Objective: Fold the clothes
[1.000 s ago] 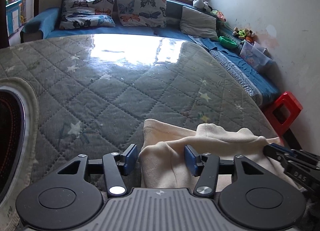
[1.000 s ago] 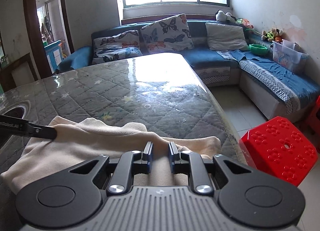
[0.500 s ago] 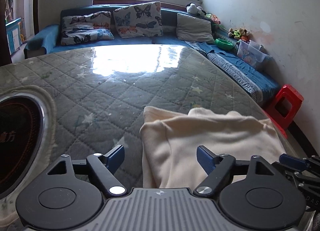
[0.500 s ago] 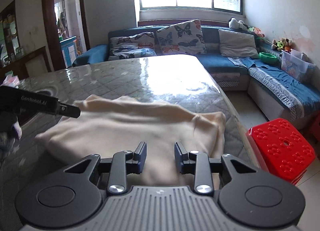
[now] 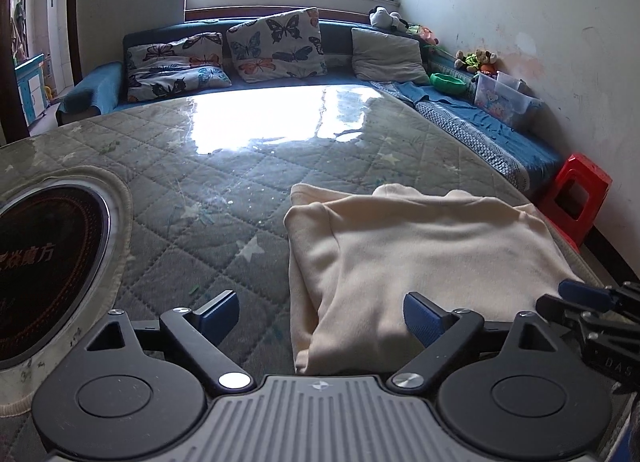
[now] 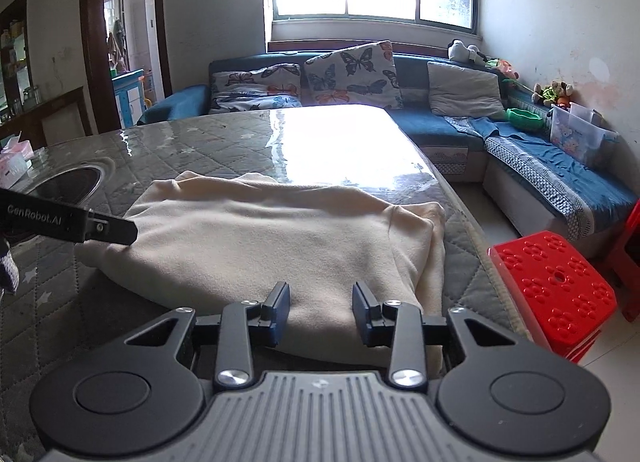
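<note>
Lying on the near right part of the grey quilted table cover [image 5: 248, 197], the cream soft knitted garment [image 5: 420, 246] is already a thick rectangle of several layers, with its right edge near the table border, above the red plastic stool [image 6: 552, 286]. I judge one more fold or a smoothing is the step in hand. My left gripper [image 5: 320, 312] is spread wide and holds nothing; it hangs at the near left corner of the cloth. My right gripper [image 6: 321, 308] is also spread, empty, over the near edge. To do it well, I should pinch all layers together at both near corners, at equal depth, lift evenly, and carry the edge to the far side. The round dark cooktop [image 5: 44, 262] at the left is well apart.
</note>
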The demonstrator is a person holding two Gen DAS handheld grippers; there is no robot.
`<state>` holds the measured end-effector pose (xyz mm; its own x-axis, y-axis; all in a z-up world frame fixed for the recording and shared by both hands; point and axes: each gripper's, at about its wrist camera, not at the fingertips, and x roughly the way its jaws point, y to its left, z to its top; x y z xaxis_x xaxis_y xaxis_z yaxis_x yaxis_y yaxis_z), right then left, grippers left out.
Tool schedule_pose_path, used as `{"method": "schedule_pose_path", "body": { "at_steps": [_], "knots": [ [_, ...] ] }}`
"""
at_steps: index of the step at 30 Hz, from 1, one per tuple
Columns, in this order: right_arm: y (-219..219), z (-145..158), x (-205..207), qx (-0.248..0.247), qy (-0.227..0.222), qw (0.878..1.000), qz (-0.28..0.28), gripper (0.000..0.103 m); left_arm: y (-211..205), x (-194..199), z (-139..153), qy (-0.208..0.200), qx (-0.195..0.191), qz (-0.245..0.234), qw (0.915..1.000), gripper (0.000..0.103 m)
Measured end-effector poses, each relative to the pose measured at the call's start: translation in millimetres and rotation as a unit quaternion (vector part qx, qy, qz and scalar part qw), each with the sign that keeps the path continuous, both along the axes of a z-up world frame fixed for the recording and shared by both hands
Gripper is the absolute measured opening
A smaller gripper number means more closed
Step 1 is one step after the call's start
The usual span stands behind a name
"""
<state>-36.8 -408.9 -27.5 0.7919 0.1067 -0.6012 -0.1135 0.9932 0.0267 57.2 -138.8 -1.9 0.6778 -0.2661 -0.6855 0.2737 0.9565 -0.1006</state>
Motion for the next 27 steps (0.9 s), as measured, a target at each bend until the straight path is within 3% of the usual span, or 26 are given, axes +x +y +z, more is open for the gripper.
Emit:
{"method": "schedule_pose_path", "body": {
  "at_steps": [7, 9, 18, 22, 24, 27],
  "knots": [
    [5.0, 4.7, -9.1, 0.001, -0.007, 1.0, 0.003, 0.047, 0.8, -11.2, -1.1, -0.003, -0.002, -0.002, 1.0, 0.099],
    [6.2, 4.9, -10.6, 0.003, -0.007, 1.0, 0.002, 0.055, 0.8, -14.4, -1.9, -0.003, -0.001, -0.005, 1.0, 0.101],
    [13.0, 3.6, -22.1, 0.01, -0.004, 1.0, -0.001, 0.075, 3.4, -33.0, -0.5, -0.012, 0.006, -0.009, 0.9999, 0.103],
    [16.5, 3.7, -28.8, 0.01, -0.003, 1.0, -0.003, 0.076, 3.0, -41.9, 1.3, -0.019, 0.01, -0.014, 0.9997, 0.103],
    [18.8, 3.9, -32.5, 0.008, -0.003, 1.0, -0.003, 0.083, 2.6, -47.3, 2.1, -0.023, 0.012, -0.017, 0.9995, 0.103],
    [21.3, 5.7, -38.5, 0.007, -0.007, 1.0, -0.004, 0.086, 3.5, -54.7, 3.7, -0.029, 0.013, -0.02, 0.9993, 0.103]
  ]
}}
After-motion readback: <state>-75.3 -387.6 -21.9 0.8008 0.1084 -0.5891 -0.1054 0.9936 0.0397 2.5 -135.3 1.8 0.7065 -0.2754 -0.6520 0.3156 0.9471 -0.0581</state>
